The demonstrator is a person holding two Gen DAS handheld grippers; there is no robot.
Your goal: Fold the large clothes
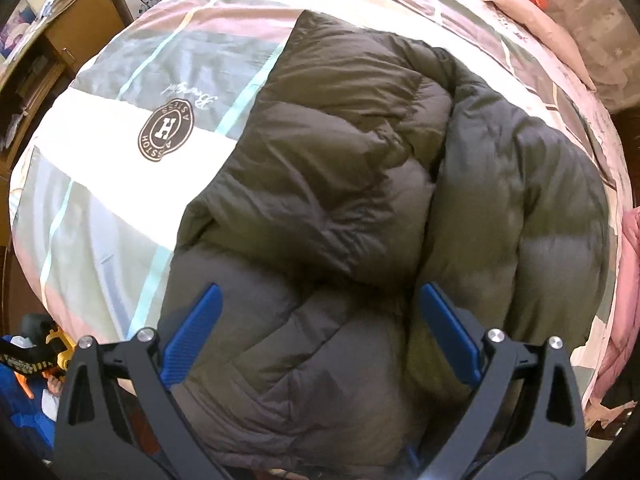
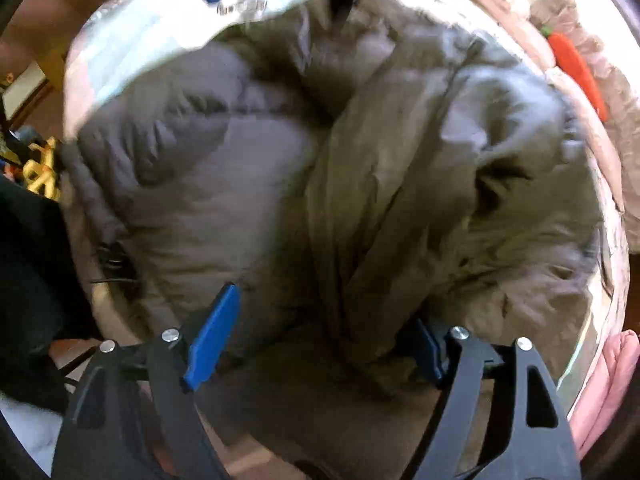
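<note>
We see a dark puffy jacket [image 1: 360, 208] lying on the bed [image 1: 120, 184], already bundled in thick folds, with one padded part laid over the middle. The left tool [image 1: 316, 340] hangs above the near edge of the jacket with its blue pads wide apart, and nothing is between them. The right tool [image 2: 324, 332] is also spread wide; its right pad is half hidden behind a fold of fabric, so the cloth lies close to it, but the pads do not press on anything (the picture from this side is blurred).

To do this step well, in our judgement, both tools should come down on the near edge at the same height and take a deep bite of the padding, because such slippery, thick cloth slides out of a shallow grip. Then the fold should be carried over slowly and pressed flat, since the filling wants to spring back.

Around the jacket we notice pink bedding [image 1: 552, 20] and an orange thing [image 2: 580, 72] at the far side, and a wooden cabinet [image 1: 80, 20] beside the bed. None of them lies on the jacket.
</note>
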